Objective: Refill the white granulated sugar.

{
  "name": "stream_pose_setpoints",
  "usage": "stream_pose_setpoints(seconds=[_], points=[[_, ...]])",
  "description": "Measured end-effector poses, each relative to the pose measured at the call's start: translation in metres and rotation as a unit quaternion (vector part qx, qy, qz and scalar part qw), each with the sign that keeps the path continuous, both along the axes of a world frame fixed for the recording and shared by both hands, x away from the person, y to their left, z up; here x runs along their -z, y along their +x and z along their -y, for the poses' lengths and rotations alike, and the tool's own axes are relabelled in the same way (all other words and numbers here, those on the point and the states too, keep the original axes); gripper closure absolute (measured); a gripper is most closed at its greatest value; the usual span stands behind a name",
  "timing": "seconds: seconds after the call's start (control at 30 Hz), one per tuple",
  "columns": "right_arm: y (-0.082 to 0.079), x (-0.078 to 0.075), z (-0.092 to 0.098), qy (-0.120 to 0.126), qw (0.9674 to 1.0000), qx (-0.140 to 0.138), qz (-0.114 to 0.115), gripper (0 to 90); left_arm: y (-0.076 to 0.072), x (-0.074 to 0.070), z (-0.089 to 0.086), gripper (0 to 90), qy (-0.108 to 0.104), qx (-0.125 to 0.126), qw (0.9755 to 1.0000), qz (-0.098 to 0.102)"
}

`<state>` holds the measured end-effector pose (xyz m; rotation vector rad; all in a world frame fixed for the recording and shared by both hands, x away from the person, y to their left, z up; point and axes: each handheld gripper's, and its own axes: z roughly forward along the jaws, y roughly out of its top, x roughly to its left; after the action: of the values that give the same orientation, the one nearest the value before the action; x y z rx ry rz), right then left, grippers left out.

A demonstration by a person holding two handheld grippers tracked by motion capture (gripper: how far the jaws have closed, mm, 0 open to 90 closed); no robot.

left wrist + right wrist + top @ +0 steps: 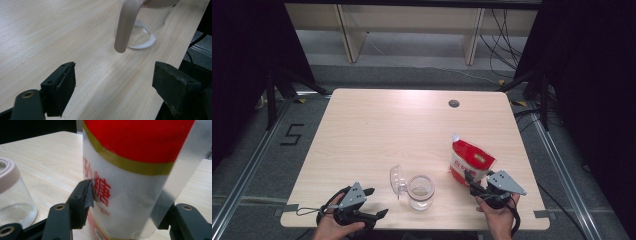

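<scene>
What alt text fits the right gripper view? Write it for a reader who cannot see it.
The right gripper has its two black jaws on either side of a red and white sugar bag standing on a wooden table, pads against its sides. A clear glass jar with a pale rim stands at the left edge.

- I'm seeing the sugar bag (130,182) showing as glossy plastic film, red and white.
- The jar (420,191) is looking like clear, smooth glass, its rim band matt.
- The table (377,130) is showing pale matt wood grain.
- The right gripper (125,220) is wearing matt black pads.
</scene>
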<state>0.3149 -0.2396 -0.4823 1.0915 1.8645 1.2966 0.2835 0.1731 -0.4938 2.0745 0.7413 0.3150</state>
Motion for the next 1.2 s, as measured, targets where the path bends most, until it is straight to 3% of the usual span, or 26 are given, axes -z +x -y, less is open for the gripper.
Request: stream_pose_setpoints(seconds=[0.1,0.13,0.2,0.23,0.33,0.37,0.4,0.5,0.57,0.63,0.67,0.7,0.8,0.9,0.93,1.0,1.03,1.07,1.1,1.13,1.2], points=[[0.002,0.003,0.003,0.006,0.9998,-0.006,0.015,41.8,-0.001,0.001,0.002,18.5,-0.007,-0.002,1.0000,-0.004],[0.002,0.004,0.003,0.020,0.9997,-0.011,0.009,41.7,0.000,0.001,0.001,18.5,0.002,0.001,1.0000,-0.002],[0.005,0.006,0.008,0.021,0.9992,-0.034,0.000,41.3,0.000,0.000,0.001,18.4,0.002,0.000,1.0000,-0.002],[0.005,0.006,0.010,0.024,0.9992,-0.031,0.000,41.0,-0.001,0.001,0.002,18.5,-0.013,-0.002,0.9999,-0.004],[0.004,0.006,0.014,0.025,0.9986,-0.046,-0.009,38.1,-0.001,-0.001,0.001,18.5,-0.005,0.000,1.0000,-0.007],[0.006,0.007,0.015,0.028,0.9983,-0.050,0.000,36.0,-0.001,0.000,0.002,18.4,-0.008,0.000,0.9999,-0.007],[0.006,0.006,0.015,0.032,0.9977,-0.060,-0.012,33.0,-0.001,0.000,0.002,18.5,-0.012,-0.001,0.9999,-0.006],[0.010,0.008,0.016,0.009,0.9961,-0.087,-0.004,28.6,-0.001,-0.001,0.001,18.4,-0.011,-0.003,0.9999,-0.005],[0.011,0.010,0.016,0.019,0.9957,-0.090,-0.015,25.7,0.000,0.000,0.001,18.4,-0.016,-0.002,0.9999,-0.003],[0.015,0.013,0.018,0.005,0.9958,-0.088,-0.022,23.8,0.000,0.000,0.001,18.4,-0.014,-0.002,0.9999,-0.004],[0.016,0.014,0.019,0.005,0.9958,-0.089,-0.024,22.2,-0.001,-0.001,0.001,18.4,-0.004,-0.001,1.0000,-0.006],[0.017,0.015,0.020,0.009,0.9959,-0.086,-0.028,20.5,-0.001,-0.001,0.002,18.4,-0.007,-0.001,1.0000,-0.004],[0.024,0.018,0.021,0.019,0.9945,-0.103,-0.011,17.9,-0.001,0.000,0.002,18.4,-0.005,0.001,1.0000,-0.006],[0.024,0.020,0.017,0.003,0.9928,-0.119,-0.010,20.1,-0.001,-0.001,0.001,18.5,-0.004,0.001,1.0000,-0.007],[0.027,0.020,0.017,-0.002,0.9916,-0.129,0.009,21.2,-0.001,-0.001,0.001,18.5,-0.004,0.001,1.0000,-0.007],[0.027,0.020,0.016,0.005,0.9908,-0.135,0.012,22.0,0.000,-0.001,0.000,18.5,0.008,0.001,1.0000,-0.003],[0.028,0.021,0.014,0.009,0.9901,-0.139,0.012,22.0,0.000,0.000,0.001,18.5,0.005,-0.001,1.0000,-0.005],[0.026,0.021,0.013,0.004,0.9920,-0.126,0.006,22.6,-0.001,0.000,0.002,18.5,-0.001,0.000,1.0000,-0.006],[0.029,0.022,0.013,-0.009,0.9912,-0.130,0.022,23.3,0.000,0.000,0.002,18.5,-0.001,0.001,1.0000,-0.007],[0.028,0.023,0.013,-0.006,0.9912,-0.132,0.011,23.3,-0.001,0.001,0.003,18.5,-0.013,-0.001,0.9999,-0.007],[0.029,0.024,0.012,-0.003,0.9914,-0.130,0.012,23.6,-0.001,0.001,0.003,18.5,-0.009,0.000,1.0000,-0.004]])
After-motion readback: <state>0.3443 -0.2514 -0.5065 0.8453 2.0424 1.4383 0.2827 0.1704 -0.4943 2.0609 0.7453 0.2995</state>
